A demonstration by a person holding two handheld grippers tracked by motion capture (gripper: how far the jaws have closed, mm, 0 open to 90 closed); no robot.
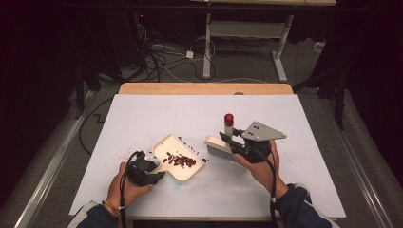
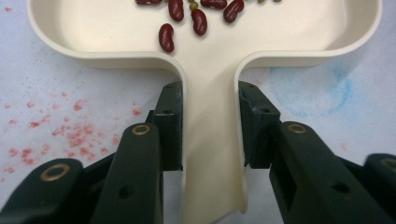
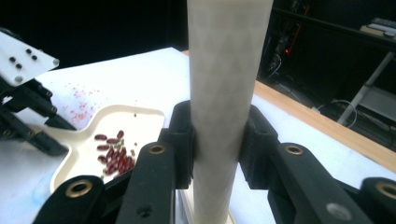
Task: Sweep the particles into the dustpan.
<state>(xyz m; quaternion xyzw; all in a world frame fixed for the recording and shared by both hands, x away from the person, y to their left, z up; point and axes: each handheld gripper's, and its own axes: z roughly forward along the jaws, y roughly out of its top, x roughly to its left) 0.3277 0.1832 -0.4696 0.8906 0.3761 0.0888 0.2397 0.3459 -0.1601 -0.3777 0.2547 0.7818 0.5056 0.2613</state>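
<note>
Gripping the cream dustpan (image 1: 177,163) by its handle, your left tongs (image 1: 151,167) keep it flat on the white desk (image 1: 142,114), red beans (image 1: 181,160) heaped just ahead of them. Your right tongs (image 1: 231,140) clamp the handle of a brush (image 1: 219,146), its bristles beside the pan's open edge, between the two tongs.

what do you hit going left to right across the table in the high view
left gripper clamped on the dustpan handle → cream dustpan holding red beans → a few stray beans on the white table → brush → right gripper shut on the brush handle
</note>
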